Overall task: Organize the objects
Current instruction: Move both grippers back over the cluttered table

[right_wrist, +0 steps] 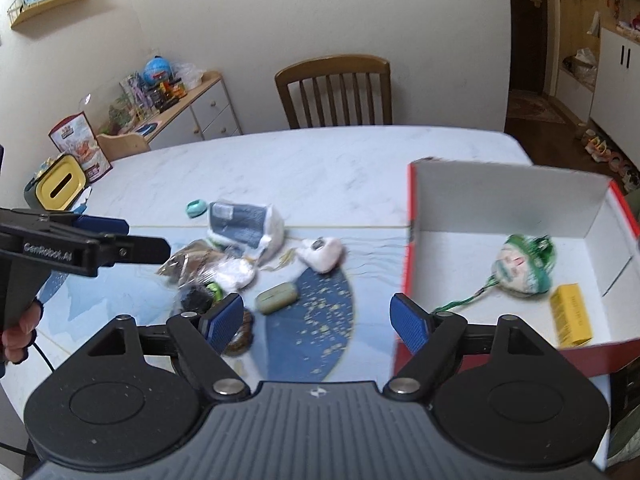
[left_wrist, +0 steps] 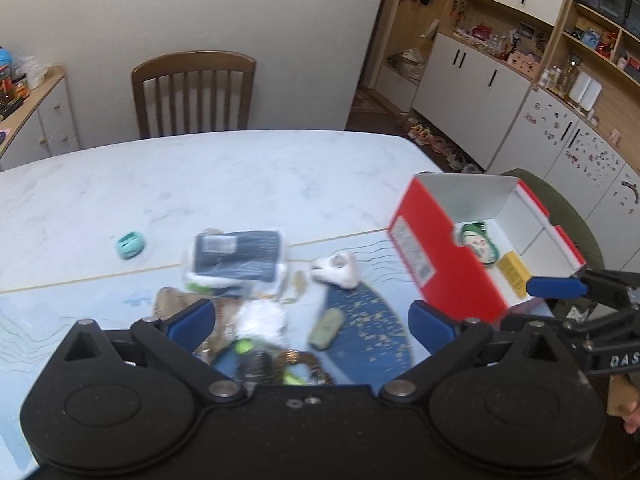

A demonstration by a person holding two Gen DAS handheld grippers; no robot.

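Only on the right wrist view, yellow carton (right_wrist: 570, 314) shows whole.

1. The left claw (left_wrist: 310, 316) hovers above the worktop (left_wrist: 240, 176), its blue-padded fingers (left_wrist: 192, 320) spread wide with nothing between them.
2. The right claw (right_wrist: 316, 320) also hovers above the worktop, fingers (right_wrist: 412, 322) spread wide and empty.
3. In the right wrist view, a hand (right_wrist: 18, 336) grips the left claw's handle at that view's left edge.
4. The two claws sit side by side, near each other, both pointing across the worktop.
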